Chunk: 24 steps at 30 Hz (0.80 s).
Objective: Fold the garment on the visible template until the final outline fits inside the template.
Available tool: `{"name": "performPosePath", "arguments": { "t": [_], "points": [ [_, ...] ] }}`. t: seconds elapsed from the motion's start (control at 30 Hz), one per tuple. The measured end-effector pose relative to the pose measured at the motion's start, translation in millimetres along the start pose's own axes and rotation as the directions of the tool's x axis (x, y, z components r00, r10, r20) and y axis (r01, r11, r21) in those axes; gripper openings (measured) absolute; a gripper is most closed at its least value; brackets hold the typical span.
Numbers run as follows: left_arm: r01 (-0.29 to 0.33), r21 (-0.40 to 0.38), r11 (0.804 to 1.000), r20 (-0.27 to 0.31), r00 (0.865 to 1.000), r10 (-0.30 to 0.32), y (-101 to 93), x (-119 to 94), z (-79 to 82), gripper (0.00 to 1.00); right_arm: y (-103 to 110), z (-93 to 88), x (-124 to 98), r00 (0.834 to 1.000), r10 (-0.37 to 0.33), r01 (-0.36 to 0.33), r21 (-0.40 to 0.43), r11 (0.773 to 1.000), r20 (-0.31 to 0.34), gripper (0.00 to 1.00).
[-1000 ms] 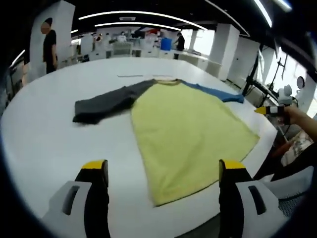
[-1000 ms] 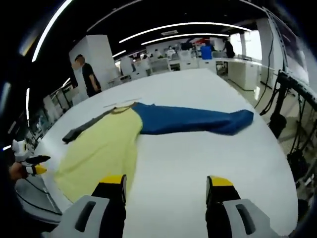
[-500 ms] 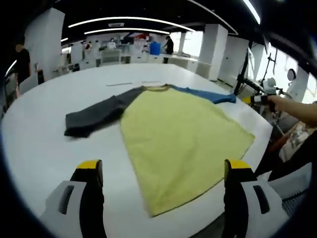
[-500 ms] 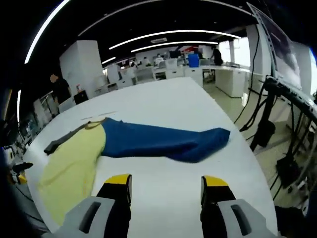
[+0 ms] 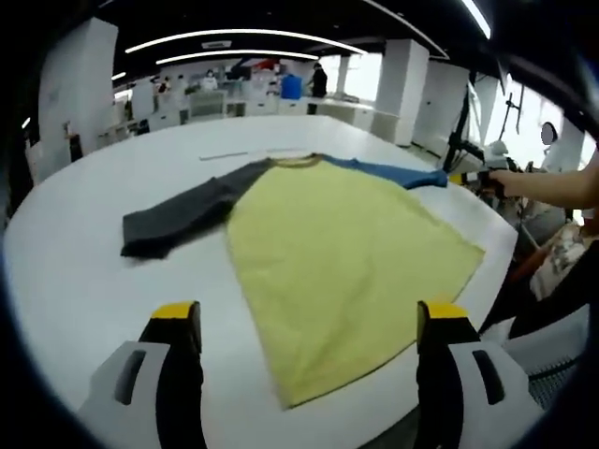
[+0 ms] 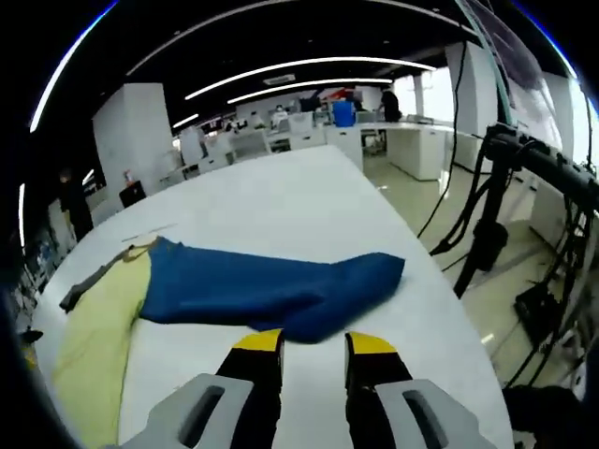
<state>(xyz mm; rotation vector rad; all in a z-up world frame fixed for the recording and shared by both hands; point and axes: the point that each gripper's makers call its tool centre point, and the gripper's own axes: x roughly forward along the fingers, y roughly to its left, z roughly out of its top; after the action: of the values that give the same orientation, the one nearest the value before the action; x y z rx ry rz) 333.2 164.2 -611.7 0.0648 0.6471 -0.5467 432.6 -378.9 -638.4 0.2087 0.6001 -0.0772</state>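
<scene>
Left gripper view: garment (image 5: 346,253) flat on white bench (image 5: 65,281), grey sleeve (image 5: 182,210) extended. Right gripper view: blue sleeve (image 6: 271,290). Left gripper (image 5: 309,323) jaws released; right gripper (image 6: 314,344) jaws nearly closed, grasping nothing.

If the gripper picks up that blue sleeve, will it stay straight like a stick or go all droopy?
Probably droopy. The blue sleeve lies flat and limp on the white table, with soft wrinkles near its cuff, so it looks like thin cloth. It likely weighs little, and the yellow body joined to it may drag along. The right gripper, jaws nearly closed, sits just short of it.
</scene>
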Motion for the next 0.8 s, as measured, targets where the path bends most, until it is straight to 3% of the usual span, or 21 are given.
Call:
{"name": "performPosePath", "arguments": {
  "t": [0.27, 0.43, 0.6, 0.8],
  "points": [
    [0.0, -0.007, 1.0, -0.012, 1.0, 0.0, -1.2, 0, -4.2, 0.9, -7, -0.1, 17, 0.999, -0.015, 0.017, 0.034, 0.999, -0.033, 0.19],
    [-0.007, 0.003, 1.0, -0.029, 1.0, 0.007, -0.4, 0, -6.6, 0.88, -7, -1.2, 23, 0.999, -0.021, 0.022, 0.039, 0.999, -0.044, 0.12],
    [-0.017, -0.003, 1.0, -0.033, 0.999, 0.017, 2.3, -1, -6.7, 0.88, -13, -1.3, 23, 0.998, -0.05, 0.052, 0.048, 0.997, -0.05, 0.01],
    [-0.024, 0.002, 1.0, -0.04, 0.999, 0.024, 2.9, -3, -8.4, 0.88, -20, 8.2, 21, 0.997, -0.047, 0.051, 0.065, 0.997, -0.054, 0.0]
  ]
}}
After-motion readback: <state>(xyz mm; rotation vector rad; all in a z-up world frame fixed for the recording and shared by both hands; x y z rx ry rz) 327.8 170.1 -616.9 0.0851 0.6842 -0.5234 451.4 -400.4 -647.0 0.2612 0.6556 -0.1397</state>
